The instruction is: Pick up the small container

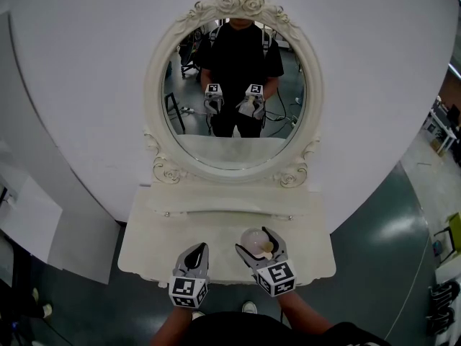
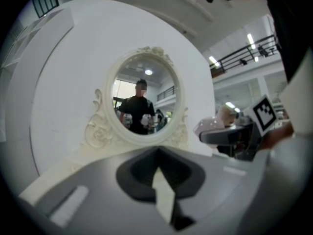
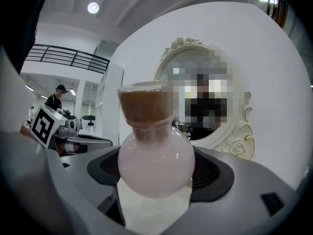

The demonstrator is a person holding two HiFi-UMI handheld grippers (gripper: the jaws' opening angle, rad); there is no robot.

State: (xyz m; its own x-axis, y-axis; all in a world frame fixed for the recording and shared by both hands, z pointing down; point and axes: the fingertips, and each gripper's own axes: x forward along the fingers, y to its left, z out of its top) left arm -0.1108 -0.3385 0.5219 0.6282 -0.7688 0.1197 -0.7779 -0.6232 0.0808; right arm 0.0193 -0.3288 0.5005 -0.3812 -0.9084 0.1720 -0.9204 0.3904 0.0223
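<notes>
We are pinching the small container (image 3: 155,155) upright, neck up, in the right gripper (image 1: 254,241), low and centre in the head view over the counter (image 1: 144,254). The left gripper (image 1: 194,254), pressed together and empty, is hanging just left.

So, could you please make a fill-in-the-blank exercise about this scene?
The container sits between the jaws of the ___ hand-held gripper.
Its stopper is ___ in colour.
The left hand-held gripper holds ___.
Missing words: right; brown; nothing.
</notes>
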